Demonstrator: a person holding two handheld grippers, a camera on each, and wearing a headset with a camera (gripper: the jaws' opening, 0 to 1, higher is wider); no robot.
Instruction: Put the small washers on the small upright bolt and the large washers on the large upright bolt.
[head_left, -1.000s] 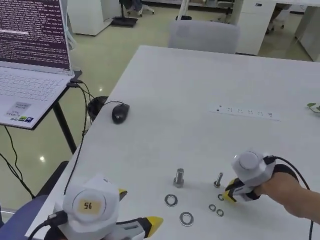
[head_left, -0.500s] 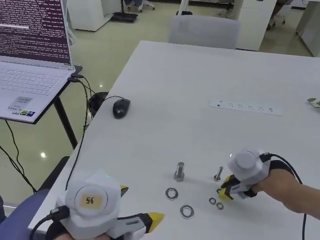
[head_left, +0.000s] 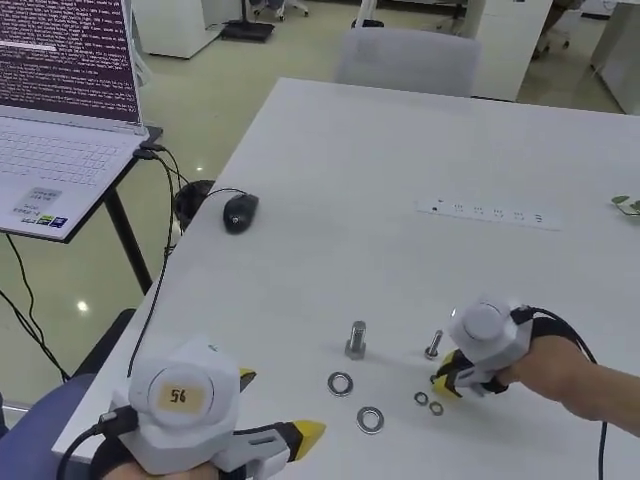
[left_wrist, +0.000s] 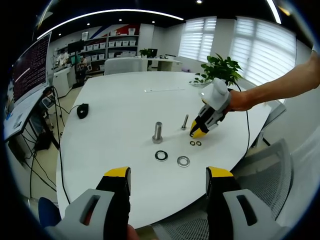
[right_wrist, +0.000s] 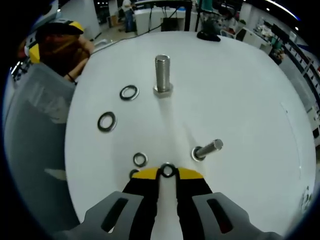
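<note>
The large upright bolt and the small upright bolt stand on the white table. In front of them lie two large washers and two small washers. My right gripper is low on the table just right of the small washers. In the right gripper view its jaws pinch a small washer, with the small bolt close ahead on the right and the large bolt farther off. My left gripper stands open and holds nothing near the table's front edge.
A power strip lies across the far middle of the table and a black mouse sits near its left edge. A laptop stands on a side stand at the left. A grey chair is beyond the far edge.
The head view has shifted a little. My right gripper has edged left onto the third small washer beside the small bolt. The left gripper has stayed where it was.
</note>
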